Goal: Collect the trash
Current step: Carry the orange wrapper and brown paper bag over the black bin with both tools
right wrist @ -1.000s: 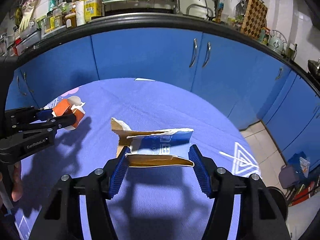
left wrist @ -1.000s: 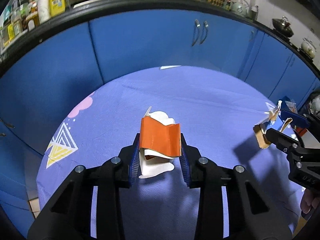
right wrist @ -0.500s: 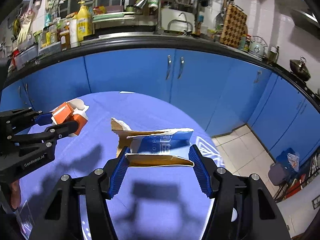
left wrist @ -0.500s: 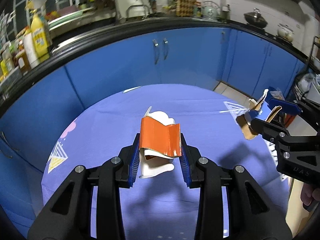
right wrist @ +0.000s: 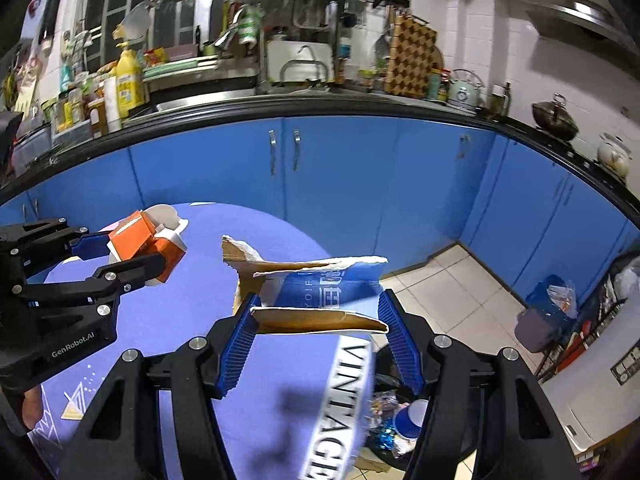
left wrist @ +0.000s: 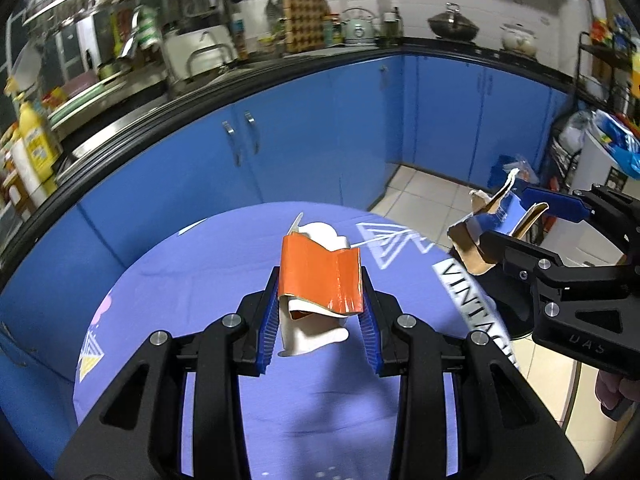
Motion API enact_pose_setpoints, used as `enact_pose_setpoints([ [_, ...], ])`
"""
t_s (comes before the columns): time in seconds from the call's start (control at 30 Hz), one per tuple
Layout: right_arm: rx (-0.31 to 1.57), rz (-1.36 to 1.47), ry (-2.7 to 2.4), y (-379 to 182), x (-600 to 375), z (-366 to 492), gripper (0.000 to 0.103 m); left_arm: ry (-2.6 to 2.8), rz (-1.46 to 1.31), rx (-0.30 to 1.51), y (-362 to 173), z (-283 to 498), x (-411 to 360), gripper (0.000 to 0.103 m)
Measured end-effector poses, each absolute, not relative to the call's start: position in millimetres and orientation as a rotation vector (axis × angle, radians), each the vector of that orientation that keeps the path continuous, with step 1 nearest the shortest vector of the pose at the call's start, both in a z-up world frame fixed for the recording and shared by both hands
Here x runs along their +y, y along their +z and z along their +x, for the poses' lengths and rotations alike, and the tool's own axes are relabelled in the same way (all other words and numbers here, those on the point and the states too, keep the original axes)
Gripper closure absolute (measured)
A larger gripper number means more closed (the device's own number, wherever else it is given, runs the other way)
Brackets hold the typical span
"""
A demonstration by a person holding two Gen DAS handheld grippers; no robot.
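Left gripper: the black left gripper with blue ribbed pads [left wrist: 319, 320] is clamped tight on a crushed orange-and-white paper carton [left wrist: 320, 280], its 2 jaws pressing the carton's sides
Orange carton: held in the air above the purple printed tablecloth [left wrist: 200, 280], not touching it; in the right wrist view the same carton [right wrist: 146, 246] sits at the left, pinched near the tips
Tablecloth edge: a white band lettered "VINTAGE" [right wrist: 340, 404] hangs at the table's right side
Right gripper: the black right gripper with blue ribbed pads [right wrist: 320, 332] grips a torn blue-and-brown cardboard box [right wrist: 320, 296] across its width, jaws spread wide with both pads against the box's ends
Blue box: held over the table's right edge, above a dark bin with wrappers and a blue cup [right wrist: 396, 420] on the tiled floor
Background: blue kitchen cabinets [right wrist: 340, 184] under a black countertop
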State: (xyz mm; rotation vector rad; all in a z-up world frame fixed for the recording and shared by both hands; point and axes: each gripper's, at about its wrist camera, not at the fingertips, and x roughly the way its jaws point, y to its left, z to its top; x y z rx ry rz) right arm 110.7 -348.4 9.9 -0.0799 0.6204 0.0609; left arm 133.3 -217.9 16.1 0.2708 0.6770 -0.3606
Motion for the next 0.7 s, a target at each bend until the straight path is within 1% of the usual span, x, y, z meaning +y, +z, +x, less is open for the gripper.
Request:
enact_pose_setpoints([
  [0.4, 0.592, -0.005, -0.041, 6.3, -431.4, 85.3, 0.043, -0.455, 0.392, 0.650, 17.4, 124.1, -306.4, 0.067],
  [0.7, 0.604, 0.012, -0.086, -6.0, -474.7, 74.1, 0.043, -0.526, 0.461, 0.637, 10.9, 121.5, -366.1, 0.066],
])
